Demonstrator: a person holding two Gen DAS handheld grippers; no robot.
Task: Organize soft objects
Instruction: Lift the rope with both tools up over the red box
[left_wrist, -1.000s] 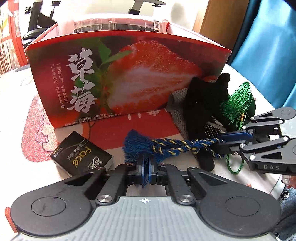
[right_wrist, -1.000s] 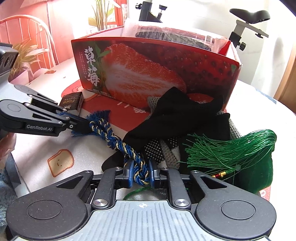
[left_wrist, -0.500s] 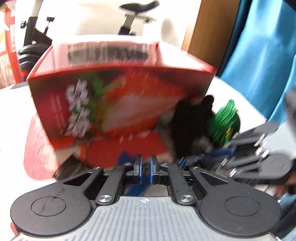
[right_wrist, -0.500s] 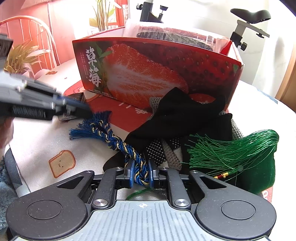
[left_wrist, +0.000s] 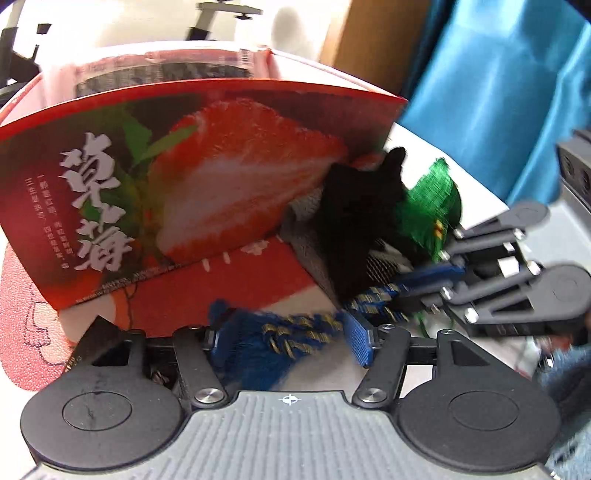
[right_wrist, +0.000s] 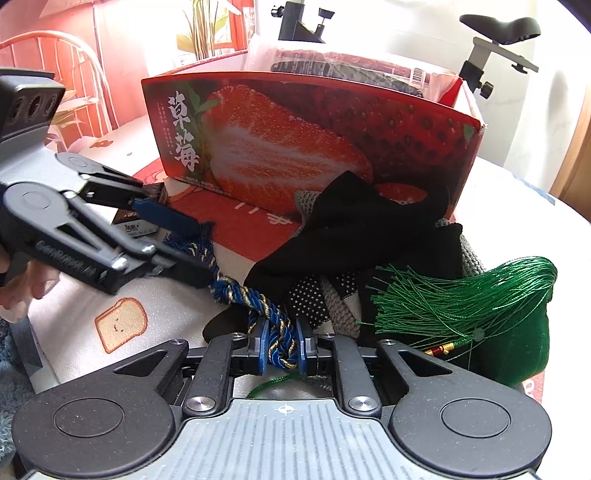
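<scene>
Holding one end of the blue-and-gold braided cord (right_wrist: 258, 299) pinched tight in the right gripper (right_wrist: 282, 347), clamped across the twist just ahead of the pads. Frayed blue tassel end of the same cord lying between the spread jaws of the left gripper (left_wrist: 291, 339), which have just been opening; pads clear of the fibres, so nothing gripped on that side. Cord looks light, limp and loosely twisted: likely to sag and swing between the two ends, and to slip if taken by the fringe alone. Better bite probably on the braided body just beyond the tassel, where the strands are bound together. Just past the right gripper, a pile of black fabric (right_wrist: 354, 229), a dotted glove (right_wrist: 310, 299) and a green tassel (right_wrist: 461, 295), all soft and prone to snagging on the cord. Strawberry box (right_wrist: 295, 147) standing farther ahead on the surface (right_wrist: 74, 306), open at the top, a likely home for the soft things
</scene>
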